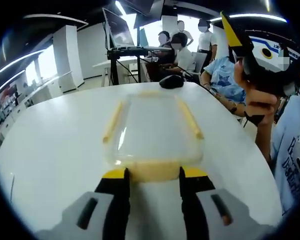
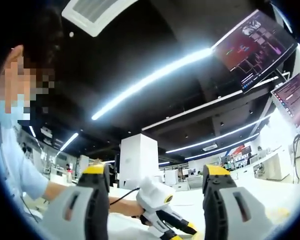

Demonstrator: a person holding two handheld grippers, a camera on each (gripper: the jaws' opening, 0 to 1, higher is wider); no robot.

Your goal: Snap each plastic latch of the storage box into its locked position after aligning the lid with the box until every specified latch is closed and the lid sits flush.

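Two views record this moment. In the left gripper view, your left gripper (image 1: pixel 154 176) reaches over a broad, smooth white desk (image 1: pixel 55 150) toward a clear plastic storage box with a transparent lid (image 1: pixel 152 132). The box lies flat near the middle of the desk. Pale yellow plastic latches run along its edges: a long one on the left side (image 1: pixel 113 121), a long one on the right side (image 1: pixel 190 119), a wide one at the near end (image 1: pixel 152 171), and what looks like one at the far end, too blurred to be sure. Your left fingers (image 1: pixel 121 187), black with yellow tips, stand moderately apart. Their tips sit at the two ends of the near latch, touching or just short of it; you grip nothing firmly, as far as can be told. A dark rounded object (image 1: pixel 171 81) rests on the desk beyond the box.

In the right gripper view, your right gripper (image 2: pixel 157 175) tilts up toward a dark ceiling with bright strip lights (image 2: pixel 150 80). Its fingers are spread wide and hold nothing. Between them appears the white and yellow body of the left gripper (image 2: pixel 160 207), held in a hand.

The step in hand appears to be closing the near-end latch. The lid looks seated, though flushness cannot be confirmed. Your next move calls for pressing that latch until it snaps, then working round the side latches. Rigid, glossy plastic may slide on the desk, so steadying the box with your right gripper seems wise.
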